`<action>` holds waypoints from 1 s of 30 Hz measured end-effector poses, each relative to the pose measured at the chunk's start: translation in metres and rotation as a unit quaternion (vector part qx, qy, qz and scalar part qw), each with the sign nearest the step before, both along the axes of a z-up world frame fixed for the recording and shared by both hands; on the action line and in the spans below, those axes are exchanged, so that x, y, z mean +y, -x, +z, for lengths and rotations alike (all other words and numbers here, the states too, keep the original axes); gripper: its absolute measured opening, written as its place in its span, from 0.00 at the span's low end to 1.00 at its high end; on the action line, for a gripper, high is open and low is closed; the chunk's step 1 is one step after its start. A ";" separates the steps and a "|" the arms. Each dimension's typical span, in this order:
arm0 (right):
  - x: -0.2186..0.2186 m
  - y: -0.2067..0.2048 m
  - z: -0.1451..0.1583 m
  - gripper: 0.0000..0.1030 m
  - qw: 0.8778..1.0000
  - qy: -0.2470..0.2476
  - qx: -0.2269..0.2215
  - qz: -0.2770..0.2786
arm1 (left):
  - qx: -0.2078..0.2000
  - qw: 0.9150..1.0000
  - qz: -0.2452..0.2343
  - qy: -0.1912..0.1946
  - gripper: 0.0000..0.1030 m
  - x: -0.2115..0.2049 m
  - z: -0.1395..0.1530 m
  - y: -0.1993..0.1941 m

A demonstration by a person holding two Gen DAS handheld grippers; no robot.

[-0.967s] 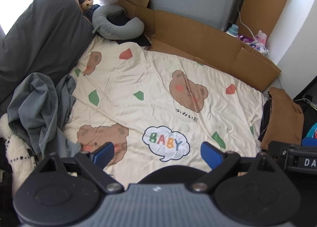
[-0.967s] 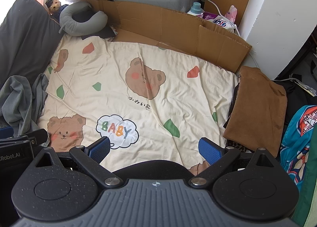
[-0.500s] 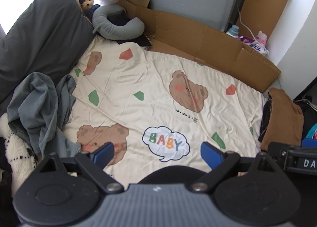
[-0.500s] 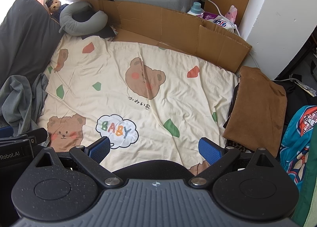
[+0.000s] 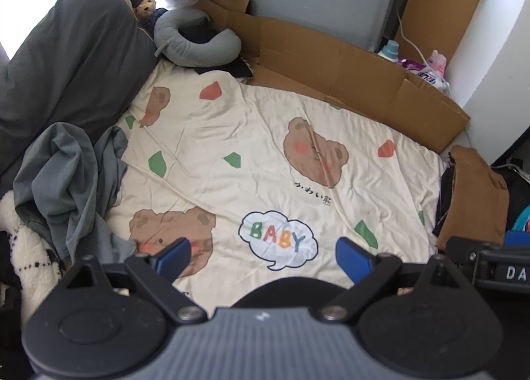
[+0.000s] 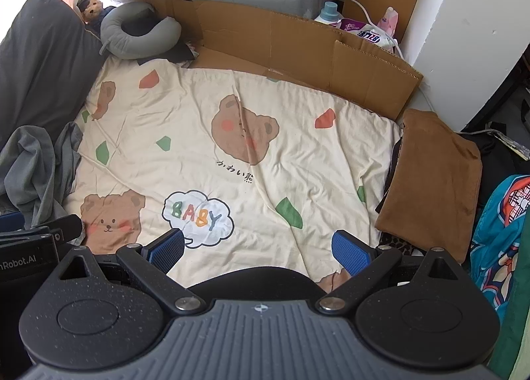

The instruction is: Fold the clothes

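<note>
A crumpled grey garment lies in a heap at the left edge of the bed. A folded brown garment rests at the right edge on top of darker clothes. Between them spreads a cream bear-print sheet with a "BABY" cloud. My left gripper hovers open above the sheet's near edge, nothing between its blue pads. My right gripper is open too, held beside it to the right. Each gripper's body shows at the edge of the other's view.
A dark grey pillow leans at the left. A grey neck pillow and a small teddy sit at the back. Flattened cardboard lines the far side, bottles behind it. A colourful printed cloth hangs at right.
</note>
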State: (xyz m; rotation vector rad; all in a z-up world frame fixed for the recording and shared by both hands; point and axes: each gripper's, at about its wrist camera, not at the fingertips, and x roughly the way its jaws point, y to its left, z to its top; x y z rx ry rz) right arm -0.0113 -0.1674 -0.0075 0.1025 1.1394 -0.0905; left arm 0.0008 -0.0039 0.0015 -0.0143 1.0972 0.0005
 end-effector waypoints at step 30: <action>-0.003 0.000 0.000 0.96 1.000 -0.008 -0.003 0.000 | -0.002 1.000 0.007 -0.009 0.93 -0.007 0.001 0.000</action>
